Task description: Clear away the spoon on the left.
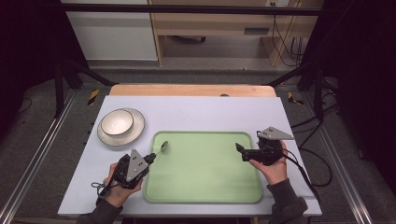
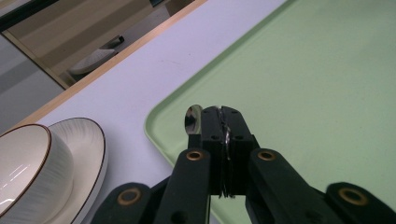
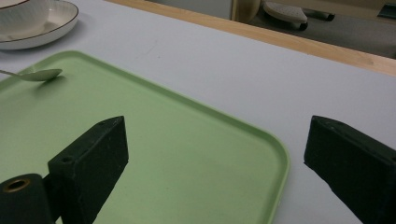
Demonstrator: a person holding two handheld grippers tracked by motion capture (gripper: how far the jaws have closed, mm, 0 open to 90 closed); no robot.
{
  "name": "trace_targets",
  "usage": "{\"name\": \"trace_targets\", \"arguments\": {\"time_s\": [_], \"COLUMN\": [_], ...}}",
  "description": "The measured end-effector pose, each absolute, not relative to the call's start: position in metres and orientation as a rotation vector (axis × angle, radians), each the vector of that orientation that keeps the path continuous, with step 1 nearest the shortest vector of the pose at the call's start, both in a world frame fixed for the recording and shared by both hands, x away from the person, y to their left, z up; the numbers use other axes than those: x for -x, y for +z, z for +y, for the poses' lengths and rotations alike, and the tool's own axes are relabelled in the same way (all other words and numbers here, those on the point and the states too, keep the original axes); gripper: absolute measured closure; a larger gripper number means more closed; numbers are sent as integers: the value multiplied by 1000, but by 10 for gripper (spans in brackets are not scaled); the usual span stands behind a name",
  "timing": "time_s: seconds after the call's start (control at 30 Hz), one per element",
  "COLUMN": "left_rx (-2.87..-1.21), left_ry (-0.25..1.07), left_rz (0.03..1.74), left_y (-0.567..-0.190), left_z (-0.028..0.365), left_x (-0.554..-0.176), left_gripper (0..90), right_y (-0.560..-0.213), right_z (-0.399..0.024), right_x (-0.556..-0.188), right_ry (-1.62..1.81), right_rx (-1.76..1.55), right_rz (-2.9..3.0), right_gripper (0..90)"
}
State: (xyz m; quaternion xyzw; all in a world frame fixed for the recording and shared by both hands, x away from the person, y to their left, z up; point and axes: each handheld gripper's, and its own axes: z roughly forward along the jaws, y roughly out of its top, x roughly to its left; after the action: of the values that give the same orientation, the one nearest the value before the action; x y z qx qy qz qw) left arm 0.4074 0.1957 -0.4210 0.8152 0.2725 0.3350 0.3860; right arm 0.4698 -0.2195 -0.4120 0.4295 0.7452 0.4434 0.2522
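Spoon carried over the tray
Left tongs (image 1: 152, 157) clench the spoon (image 1: 163, 146) by its handle above the green tray (image 1: 205, 186); right tongs (image 1: 240, 149) gape, idle.

The flat light-green plastic tray (image 1: 205, 172) has a wide bare middle where a gripper can pass freely. At its near-left corner the left gripper (image 1: 152, 157) holds a small metal spoon (image 1: 163, 146) over the rim. The right gripper (image 1: 240, 150) hangs over the right edge, jaws wide apart. A cream bowl (image 1: 117, 122) on a cream plate (image 1: 135, 132) blocks the far-left table area.
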Motion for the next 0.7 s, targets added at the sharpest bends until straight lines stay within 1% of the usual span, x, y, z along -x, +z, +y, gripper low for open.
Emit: {"name": "trace_targets", "arguments": {"time_s": [0.3,0.7], "left_rx": [-2111,-2180], "left_ry": [873,882], "left_rz": [674,597], "left_y": [-422,-424], "left_z": [192,181], "left_x": [-406,-402], "left_gripper": [883,851], "right_y": [-412,-413], "right_z": [-219,-218], "right_x": [-470,-470], "right_ry": [1207,1207], "right_rx": [-1174,-1180], "right_rz": [2029,2037], "right_gripper": [67,66]}}
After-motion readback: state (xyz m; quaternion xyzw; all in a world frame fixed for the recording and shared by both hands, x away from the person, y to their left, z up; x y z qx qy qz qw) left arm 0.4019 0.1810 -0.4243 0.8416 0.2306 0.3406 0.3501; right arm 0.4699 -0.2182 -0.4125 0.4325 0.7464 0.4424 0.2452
